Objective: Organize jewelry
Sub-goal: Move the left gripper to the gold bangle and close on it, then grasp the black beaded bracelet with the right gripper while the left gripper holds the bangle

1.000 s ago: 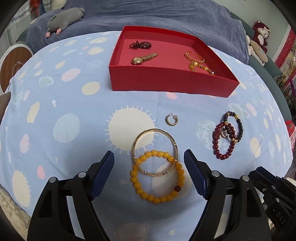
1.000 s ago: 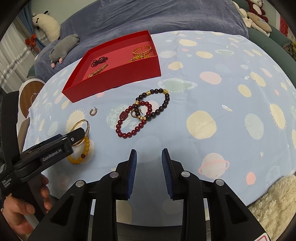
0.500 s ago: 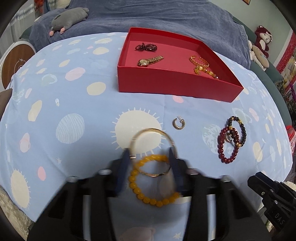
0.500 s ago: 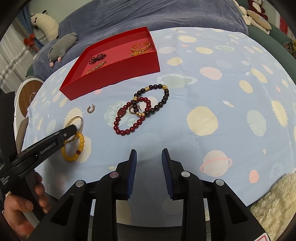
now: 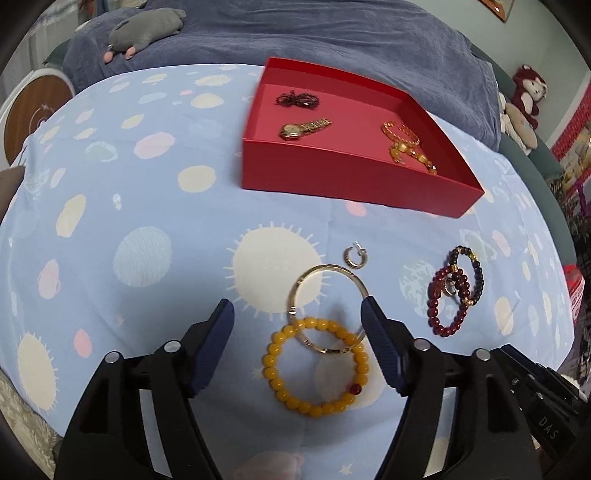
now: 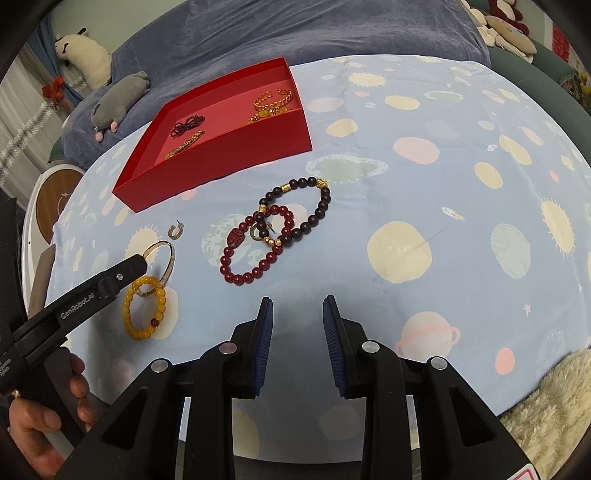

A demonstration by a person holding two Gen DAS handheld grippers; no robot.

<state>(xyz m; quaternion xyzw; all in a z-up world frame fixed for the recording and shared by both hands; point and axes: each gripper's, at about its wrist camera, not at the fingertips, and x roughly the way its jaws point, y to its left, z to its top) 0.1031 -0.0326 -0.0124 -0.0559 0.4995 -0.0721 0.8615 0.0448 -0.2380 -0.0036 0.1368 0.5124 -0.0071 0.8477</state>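
Note:
A red tray at the back holds a watch, a dark beaded piece and a gold chain bracelet. On the blue cloth lie a gold bangle overlapping a yellow bead bracelet, a small hoop earring, and a red bead bracelet tangled with a dark bead bracelet. My left gripper is open, its fingers either side of the bangle. My right gripper is open and empty, short of the red beads.
The cloth covers a rounded table with a blue sofa behind. A grey plush lies on the sofa. A fluffy cream rug is at lower right. A round wooden board stands at left.
My left gripper closed around the bangle half a second ago and has now opened again; the bangle sits a little to the right of centre. My right gripper has held still.

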